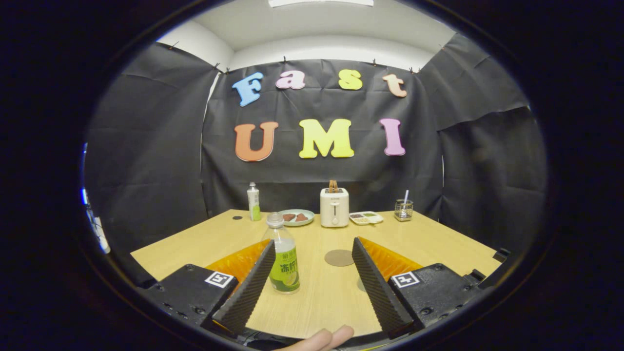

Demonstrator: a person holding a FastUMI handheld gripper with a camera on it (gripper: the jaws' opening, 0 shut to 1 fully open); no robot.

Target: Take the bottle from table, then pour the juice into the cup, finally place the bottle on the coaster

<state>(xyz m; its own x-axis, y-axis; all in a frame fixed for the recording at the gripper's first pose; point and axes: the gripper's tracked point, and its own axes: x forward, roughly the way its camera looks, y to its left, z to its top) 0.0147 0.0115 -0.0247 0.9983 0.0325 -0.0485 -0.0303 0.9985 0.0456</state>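
Observation:
A clear juice bottle with a green label and a pale cap stands upright on the wooden table. It sits between my fingers, close against the inner side of the left finger. My gripper is open, with a wide gap from the bottle to the right finger. A round brown coaster lies flat just ahead of the right fingertip. A small rounded shape peeks out beside the right finger; I cannot tell what it is.
Along the table's far edge stand a second small bottle, a plate with brown pieces, a white toaster, a divided dish and a wire holder. A person's fingertips show below the fingers.

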